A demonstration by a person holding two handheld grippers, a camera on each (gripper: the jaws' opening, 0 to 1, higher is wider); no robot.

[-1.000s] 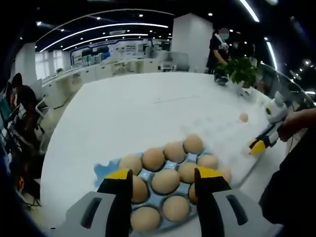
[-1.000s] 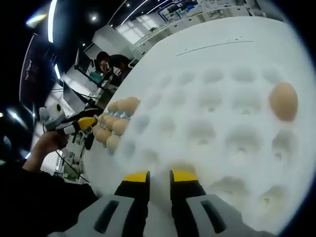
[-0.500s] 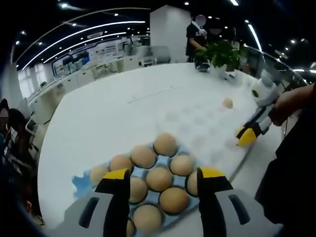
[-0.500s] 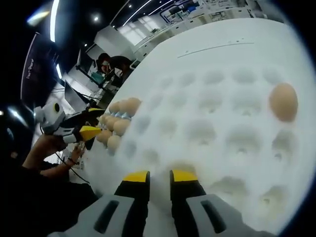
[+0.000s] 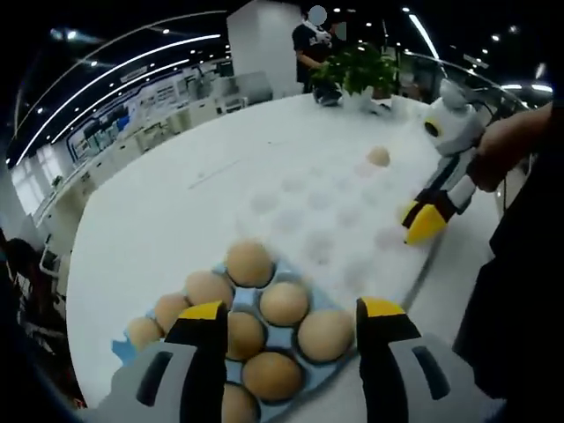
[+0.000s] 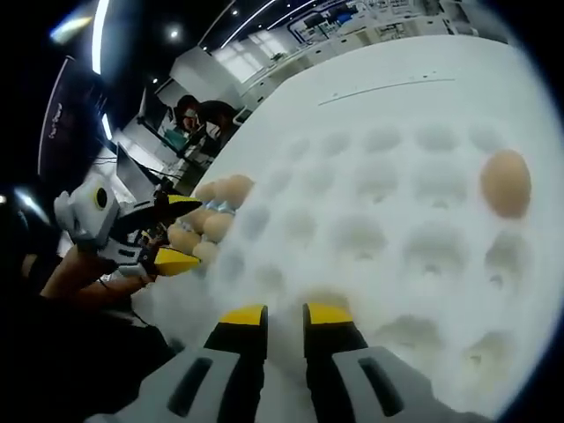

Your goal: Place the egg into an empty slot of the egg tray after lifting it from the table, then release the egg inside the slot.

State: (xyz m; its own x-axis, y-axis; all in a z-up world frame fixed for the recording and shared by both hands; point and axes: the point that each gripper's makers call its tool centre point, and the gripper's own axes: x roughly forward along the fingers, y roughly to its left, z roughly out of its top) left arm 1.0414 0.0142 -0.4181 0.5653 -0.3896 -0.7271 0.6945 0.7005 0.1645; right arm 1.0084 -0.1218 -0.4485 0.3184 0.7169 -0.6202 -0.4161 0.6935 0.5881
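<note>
Left gripper [image 5: 291, 322]: two grey jaws with yellow tips, spread wide apart, nothing between them. It hangs just above the blue egg tray [image 5: 310, 291], tilted down at it. In the right gripper view the same gripper [image 6: 181, 231] comes in from the left, held in a hand [image 6: 84, 269], jaws parted over the brown eggs.

Blue egg tray: one, moulded, glossy, pale blue. Brown eggs [image 5: 284, 302] in it: seven or eight can be counted in the left gripper view; the nearest are partly hidden behind the jaws. All are smooth, matt, tan, oval and seated in cups.

White egg tray [image 6: 379, 233]: one, moulded, soft-looking, with rows of round dimples, lying just beside the blue tray on the table [image 5: 159, 203]. In the left gripper view it [image 5: 335, 211] stretches away toward the right gripper.

Right gripper [image 6: 284, 319]: two yellow-tipped jaws nearly together, a narrow gap between them, nothing held, the tips low over the near edge of the white tray. In the left gripper view it [image 5: 421, 222] points down at that tray's edge, gripped by a hand [image 5: 502, 145].

Egg [image 6: 506, 181]: one, tan, oval, alone in a cup near the white tray's far right side, well apart from both grippers; seen small and far [image 5: 378, 156] from the left gripper.

Table: one, white, smooth, round-edged.

Potted plant [image 5: 357, 70]: one, green-leaved, at the table's far edge.
</note>
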